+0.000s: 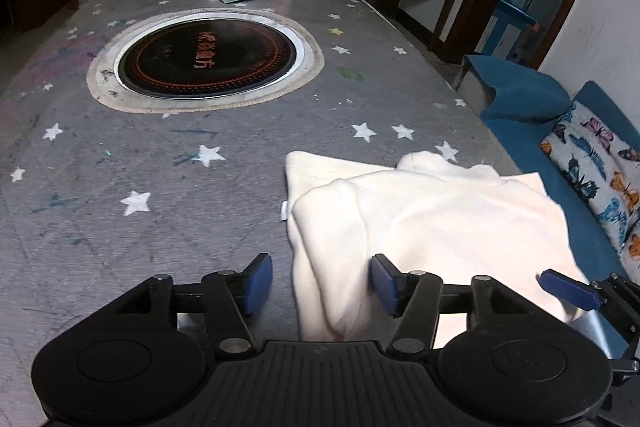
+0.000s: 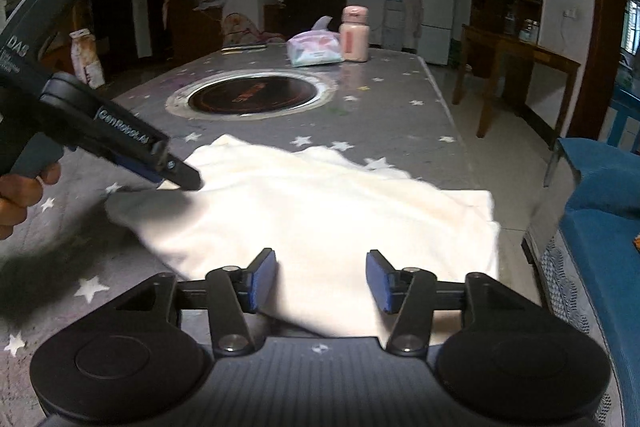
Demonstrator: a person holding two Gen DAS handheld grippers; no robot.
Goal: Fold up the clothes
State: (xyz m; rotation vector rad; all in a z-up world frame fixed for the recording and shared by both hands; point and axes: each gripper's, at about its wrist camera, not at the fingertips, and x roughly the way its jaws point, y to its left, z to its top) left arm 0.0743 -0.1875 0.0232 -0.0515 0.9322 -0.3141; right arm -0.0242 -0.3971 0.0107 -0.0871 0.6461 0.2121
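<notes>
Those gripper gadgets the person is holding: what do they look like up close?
Each gripper is matt black plastic: a ribbed base, two round discs at the sides, and hinged black links carrying two flat blue pads. The left gripper and right gripper look alike. Seen from the side in the right wrist view, the left one has a dark grey pistol-style handle with white "GenRobot.AI" and "DAS" lettering. No cables or sleeves show.

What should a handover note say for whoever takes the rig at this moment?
Left gripper: open, its pads either side of the garment's near-left edge, not pinching.
Right gripper: open over the near edge, holding nothing.
White garment: on the table, near end, layers already folded over.
Done: at least one fold, both grips released.
Left: probably a further fold and tidying the edges.
</notes>
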